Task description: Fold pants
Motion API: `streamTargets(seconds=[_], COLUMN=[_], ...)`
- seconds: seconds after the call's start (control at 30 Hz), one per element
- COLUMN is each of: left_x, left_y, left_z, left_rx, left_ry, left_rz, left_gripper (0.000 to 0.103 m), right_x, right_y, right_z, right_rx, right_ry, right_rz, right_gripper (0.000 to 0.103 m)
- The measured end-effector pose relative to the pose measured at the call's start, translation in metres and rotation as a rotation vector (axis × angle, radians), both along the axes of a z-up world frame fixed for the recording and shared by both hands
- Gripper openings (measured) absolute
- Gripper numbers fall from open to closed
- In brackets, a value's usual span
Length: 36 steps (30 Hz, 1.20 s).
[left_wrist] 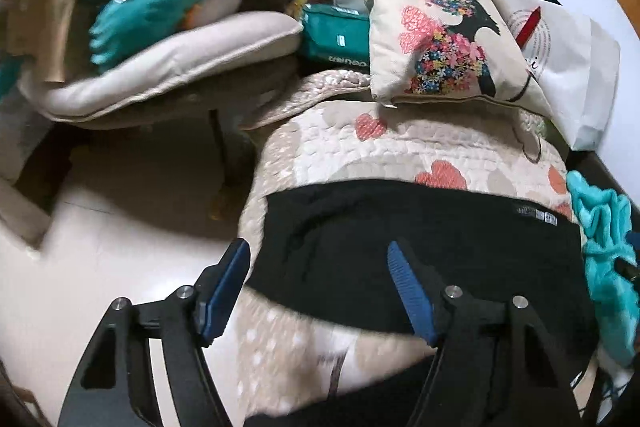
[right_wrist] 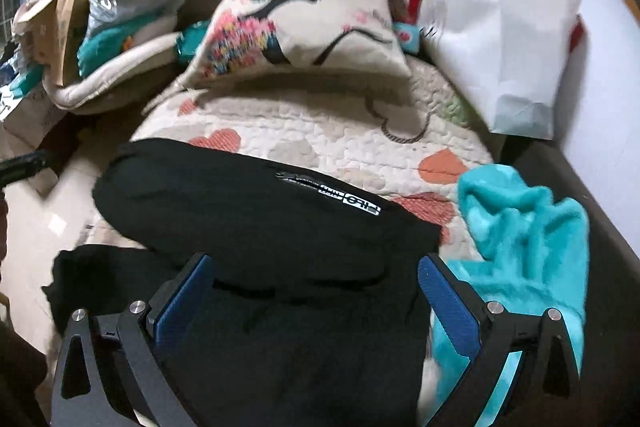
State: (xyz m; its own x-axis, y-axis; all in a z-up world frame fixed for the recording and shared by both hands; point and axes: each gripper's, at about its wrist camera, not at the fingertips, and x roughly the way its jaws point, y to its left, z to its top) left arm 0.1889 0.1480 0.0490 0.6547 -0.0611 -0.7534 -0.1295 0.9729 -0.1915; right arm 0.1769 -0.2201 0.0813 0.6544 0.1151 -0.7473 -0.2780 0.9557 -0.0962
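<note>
Black pants [right_wrist: 256, 223] lying doubled on the quilted bed cover [right_wrist: 320, 131] beside a teal cloth [right_wrist: 520, 227], with left gripper [left_wrist: 320, 263] and right gripper [right_wrist: 316, 275] both spread and empty above them; a clean fold likely requires pinching matching edges evenly.

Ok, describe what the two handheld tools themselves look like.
The two match. The left tool has black angular linkage arms with triangular cut-outs and silver round pivot pins, and flat blue ribbed pads on its fingers. The right tool shows the same. No cables, markings or sleeves are visible.
</note>
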Motion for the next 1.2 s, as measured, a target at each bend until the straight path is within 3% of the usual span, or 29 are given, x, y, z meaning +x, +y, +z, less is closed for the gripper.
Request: streamTargets(seconds=[0.2, 0.4, 0.6, 0.83, 0.97, 1.03, 1.07, 1.1, 1.17, 1.2], left_x=[0.058, 0.101, 0.119, 0.127, 0.128, 0.129, 0.128, 0.126, 0.122, 0.12], left_y=[0.01, 0.019, 0.022, 0.004, 0.003, 0.005, 0.003, 0.001, -0.004, -0.008], left_z=[-0.027, -0.041, -0.058, -0.084, -0.09, -0.09, -0.089, -0.086, -0.081, -0.079], left_rx=[-0.064, -0.085, -0.083, 0.023, 0.03, 0.014, 0.018, 0.028, 0.055, 0.081], left_ry=[0.013, 0.019, 0.031, 0.085, 0.094, 0.118, 0.122, 0.119, 0.116, 0.113], left_rz=[-0.054, -0.107, -0.167, -0.265, -0.275, -0.277, -0.285, -0.302, -0.325, -0.33], left_gripper=[0.071, 0.071, 0.071, 0.071, 0.072, 0.067, 0.056, 0.034, 0.015, 0.01], right_x=[0.08, 0.133, 0.164, 0.176, 0.177, 0.177, 0.176, 0.174, 0.17, 0.169], right_y=[-0.003, 0.011, 0.032, 0.038, 0.038, 0.04, 0.041, 0.044, 0.046, 0.044], right_z=[-0.032, -0.053, -0.076, -0.1, -0.106, -0.107, -0.108, -0.109, -0.107, -0.105], right_rx=[0.066, 0.1, 0.083, 0.076, 0.055, 0.039, 0.028, 0.006, -0.013, -0.002], right_ry=[0.08, 0.131, 0.197, 0.25, 0.26, 0.26, 0.258, 0.253, 0.244, 0.249], right_rz=[0.009, 0.066, 0.17, 0.213, 0.239, 0.244, 0.245, 0.246, 0.252, 0.254], right_gripper=[0.099, 0.098, 0.098, 0.097, 0.097, 0.097, 0.097, 0.095, 0.082, 0.07])
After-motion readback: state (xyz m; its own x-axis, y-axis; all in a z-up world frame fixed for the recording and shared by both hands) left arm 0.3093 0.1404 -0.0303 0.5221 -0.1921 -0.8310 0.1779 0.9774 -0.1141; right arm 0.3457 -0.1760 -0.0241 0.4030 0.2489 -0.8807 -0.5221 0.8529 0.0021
